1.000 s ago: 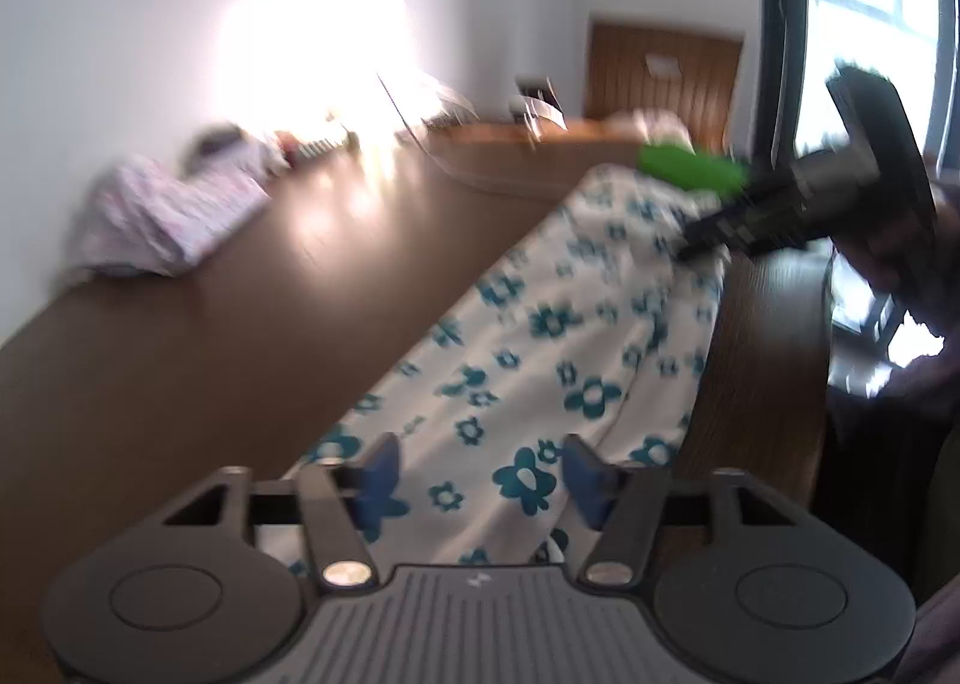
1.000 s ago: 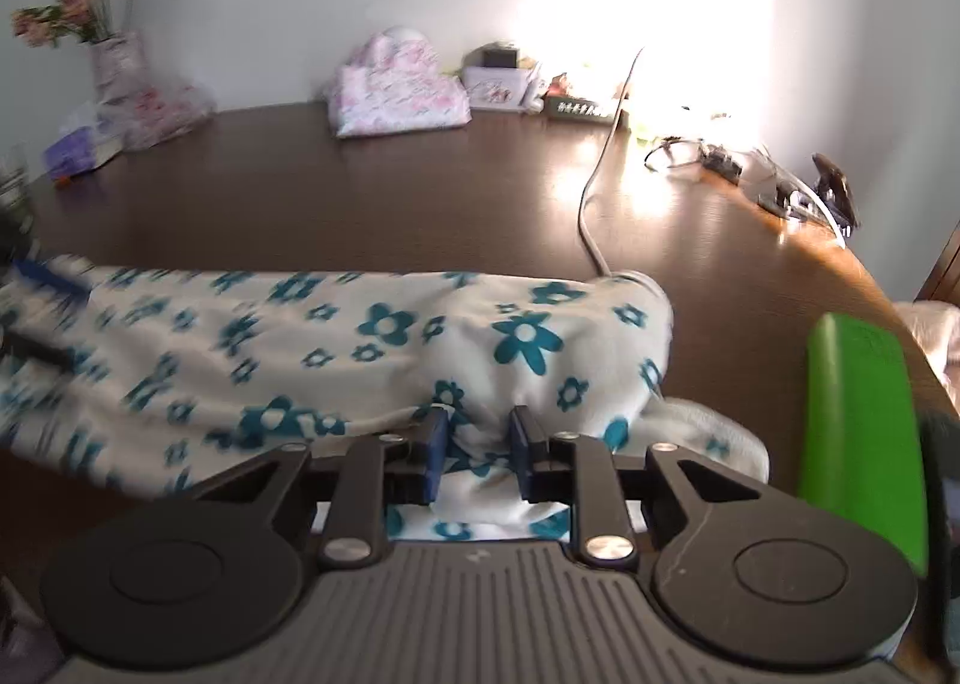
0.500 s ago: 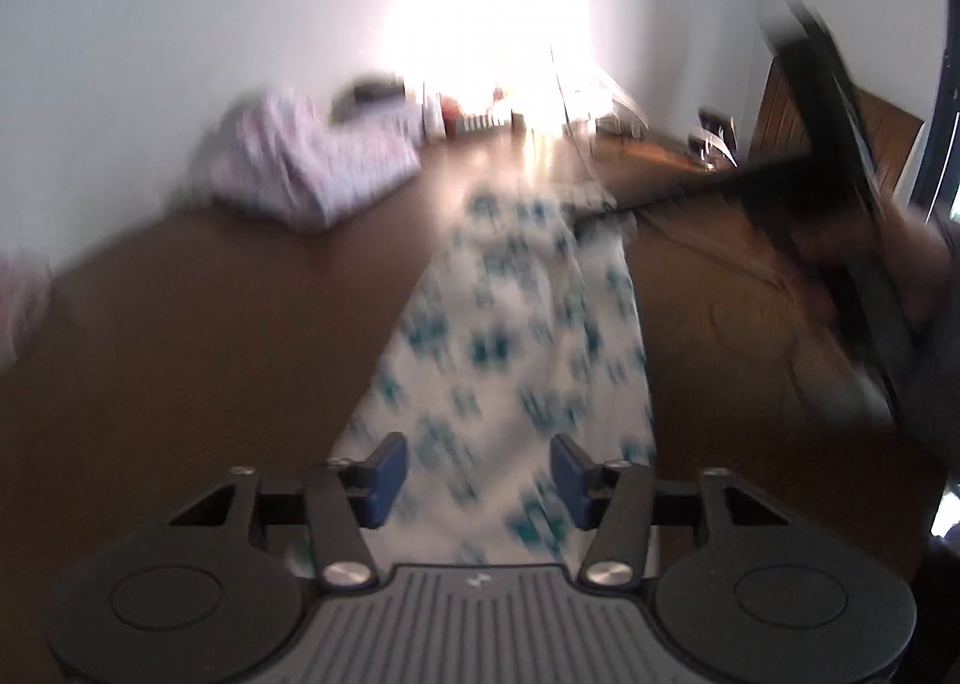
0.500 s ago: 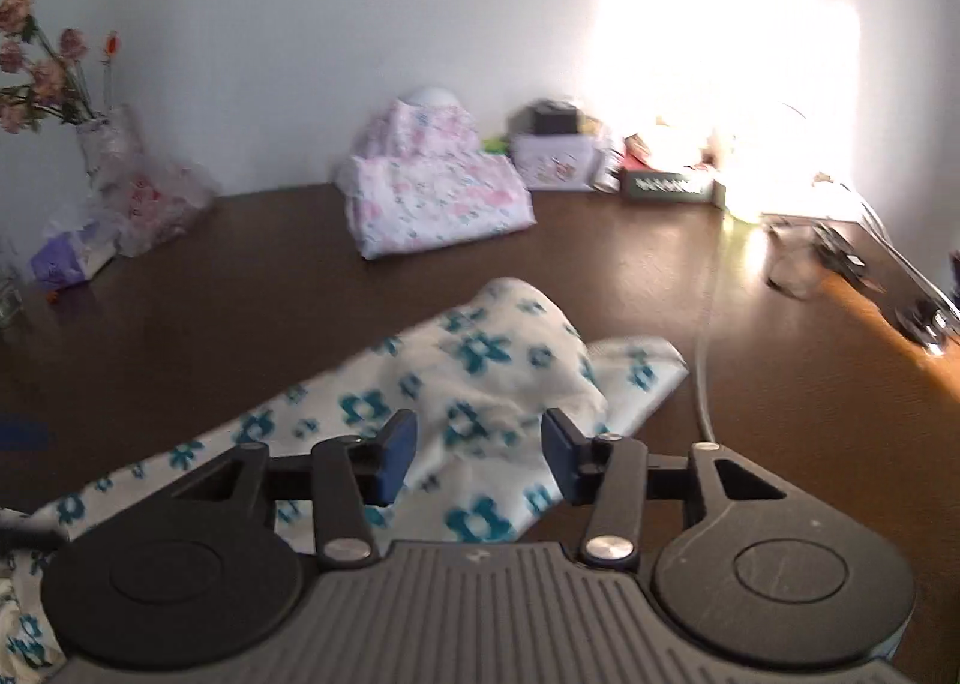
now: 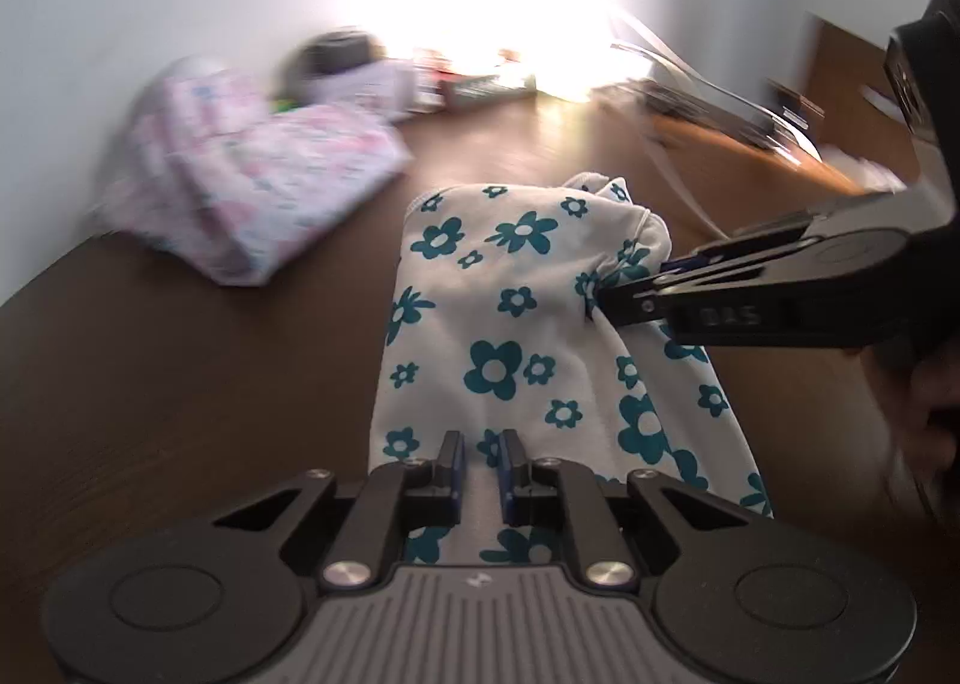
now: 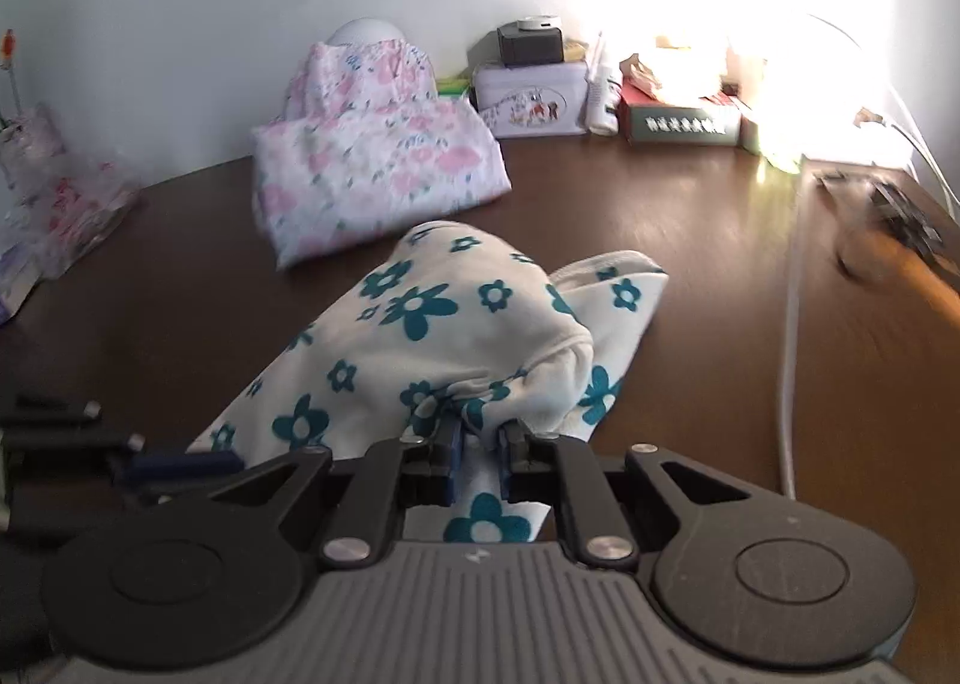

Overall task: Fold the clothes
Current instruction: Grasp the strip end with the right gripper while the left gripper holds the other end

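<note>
While both jaws are closing, the left gripper (image 5: 481,465) and the right gripper (image 6: 480,459) each pinch a fold of the white garment with teal flowers (image 5: 510,324). It lies bunched on the dark wooden table (image 5: 180,384), just in front of a folded pink floral garment (image 6: 372,168).

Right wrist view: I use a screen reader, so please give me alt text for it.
The right gripper is closing its fingers on a bunched edge of a white garment with teal flowers, lying on a dark wooden table. Behind it sits a folded pink floral garment, with boxes along the wall.
</note>
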{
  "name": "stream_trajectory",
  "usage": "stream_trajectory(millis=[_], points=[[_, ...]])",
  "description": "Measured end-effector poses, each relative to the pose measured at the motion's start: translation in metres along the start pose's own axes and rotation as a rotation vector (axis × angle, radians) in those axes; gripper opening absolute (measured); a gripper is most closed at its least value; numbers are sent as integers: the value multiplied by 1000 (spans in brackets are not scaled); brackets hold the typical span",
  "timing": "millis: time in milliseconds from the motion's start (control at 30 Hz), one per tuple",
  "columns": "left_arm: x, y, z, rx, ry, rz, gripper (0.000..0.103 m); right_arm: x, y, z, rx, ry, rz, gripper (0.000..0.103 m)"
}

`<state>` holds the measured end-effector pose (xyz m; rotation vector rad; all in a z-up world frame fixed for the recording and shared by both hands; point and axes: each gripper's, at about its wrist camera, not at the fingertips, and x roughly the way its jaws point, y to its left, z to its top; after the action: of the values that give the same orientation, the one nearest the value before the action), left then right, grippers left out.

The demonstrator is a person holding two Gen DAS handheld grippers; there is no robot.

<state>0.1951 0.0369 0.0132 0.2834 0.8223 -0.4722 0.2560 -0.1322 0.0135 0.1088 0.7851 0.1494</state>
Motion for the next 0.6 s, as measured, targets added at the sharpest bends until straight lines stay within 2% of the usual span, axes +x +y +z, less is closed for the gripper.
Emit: stream_trajectory(millis=[67, 133, 167, 200, 233, 267, 300, 333, 467, 567, 600], points=[[16, 3, 17, -91, -11, 101, 10, 27, 0, 29, 13, 14, 31, 11], [21, 9, 31, -190, 23, 164, 11, 18, -3, 39, 46, -3, 35, 12], [8, 14, 27, -205, 19, 131, 11, 9, -6, 42, 64, -16, 34, 14], [-6, 20, 24, -221, 15, 98, 14, -6, -7, 36, 65, -33, 38, 21], [-20, 25, 20, -236, 11, 65, 24, -25, -8, 25, 58, -52, 47, 27], [-33, 30, 16, -251, 7, 34, 32, -44, -9, 14, 50, -71, 55, 37], [-46, 28, -2, -250, -2, 34, 53, -63, -11, 4, 42, -90, 64, 38], [-58, 26, -20, -249, -12, 33, 65, -77, -12, -9, 40, -95, 67, 38], [-108, 19, -91, -248, -50, 33, 66, -104, -1, -67, 21, -21, 134, 31], [-122, 3, -133, -339, -72, 78, 57, -124, 30, -113, -118, 8, 189, 28], [-127, -2, -147, -368, -79, 92, 53, -130, 37, -126, -157, 11, 212, 24]])
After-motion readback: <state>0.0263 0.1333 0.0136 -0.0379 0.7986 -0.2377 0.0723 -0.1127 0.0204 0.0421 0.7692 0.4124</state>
